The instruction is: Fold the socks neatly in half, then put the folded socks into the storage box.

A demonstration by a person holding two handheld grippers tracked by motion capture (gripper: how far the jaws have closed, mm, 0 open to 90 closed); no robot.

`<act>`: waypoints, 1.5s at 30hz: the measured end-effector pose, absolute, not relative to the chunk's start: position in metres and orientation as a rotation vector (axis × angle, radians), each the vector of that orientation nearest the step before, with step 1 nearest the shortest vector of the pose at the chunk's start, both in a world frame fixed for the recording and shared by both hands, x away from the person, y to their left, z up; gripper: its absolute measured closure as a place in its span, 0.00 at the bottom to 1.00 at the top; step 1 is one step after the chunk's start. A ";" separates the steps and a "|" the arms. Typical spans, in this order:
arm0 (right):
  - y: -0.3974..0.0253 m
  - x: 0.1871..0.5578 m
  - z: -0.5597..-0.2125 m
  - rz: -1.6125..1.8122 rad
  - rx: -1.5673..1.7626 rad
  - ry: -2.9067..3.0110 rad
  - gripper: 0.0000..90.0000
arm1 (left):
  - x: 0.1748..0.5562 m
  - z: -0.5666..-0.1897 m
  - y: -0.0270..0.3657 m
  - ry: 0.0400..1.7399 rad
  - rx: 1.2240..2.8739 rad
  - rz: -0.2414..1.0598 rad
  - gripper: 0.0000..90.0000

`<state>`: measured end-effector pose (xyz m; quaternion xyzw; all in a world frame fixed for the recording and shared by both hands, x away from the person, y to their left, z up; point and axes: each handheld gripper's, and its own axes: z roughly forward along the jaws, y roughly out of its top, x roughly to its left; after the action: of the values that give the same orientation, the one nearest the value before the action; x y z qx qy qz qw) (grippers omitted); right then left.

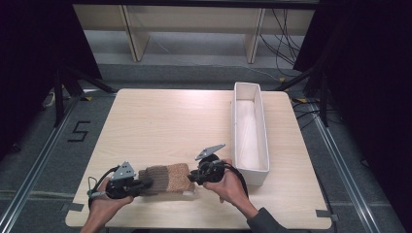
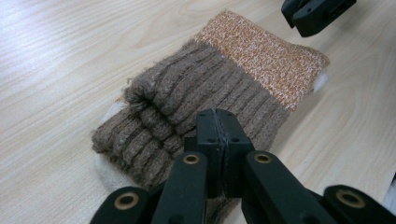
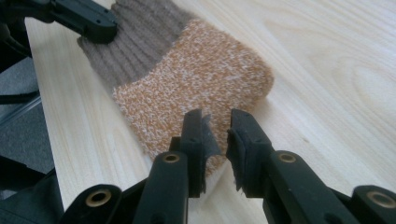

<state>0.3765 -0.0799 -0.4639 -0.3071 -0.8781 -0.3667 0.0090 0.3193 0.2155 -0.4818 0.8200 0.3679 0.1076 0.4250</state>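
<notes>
A folded knit sock [image 1: 165,178] lies flat near the table's front edge, with a brown ribbed cuff [image 2: 187,93] to the left and a speckled orange part [image 3: 196,84] to the right. My left gripper [image 1: 148,183] is shut, its joined tips [image 2: 218,116] over the brown cuff; I cannot tell whether any fabric is pinched. My right gripper [image 1: 190,177] is at the orange end, open by a narrow gap [image 3: 215,116] above the sock's edge. The right gripper's tip [image 2: 313,11] shows beyond the sock's far end in the left gripper view.
A long white tray [image 1: 265,136] stands along the right side of the wooden table [image 1: 165,126], close to my right hand. The table's front edge is just behind the sock. Shelving and cables stand on the floor beyond the table.
</notes>
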 end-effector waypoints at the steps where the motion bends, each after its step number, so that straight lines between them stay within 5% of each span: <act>1: -0.081 0.377 -0.463 -1.135 -0.984 -2.735 0.81 | 0.319 -0.482 0.216 0.917 2.060 0.273 0.98; 4: -0.082 0.377 -0.464 -1.136 -1.001 -2.734 0.78 | 0.319 -0.482 0.216 0.917 2.052 0.270 0.98; 12: -0.080 0.383 -0.474 -1.102 -1.088 -2.661 0.45 | 0.319 -0.484 0.216 0.926 2.052 0.259 0.98; 17: -0.078 0.385 -0.477 -1.090 -1.108 -2.623 0.39 | 0.319 -0.485 0.218 0.916 2.071 0.255 0.98; 45: -0.053 0.393 -0.494 -1.054 -1.065 -2.544 0.29 | 0.316 -0.490 0.220 0.924 2.063 0.238 0.98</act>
<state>0.3932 -0.0530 -0.4936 -0.3592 -0.8577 -0.3554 0.0945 0.3156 0.2197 -0.4900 0.8235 0.3686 0.0951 0.4207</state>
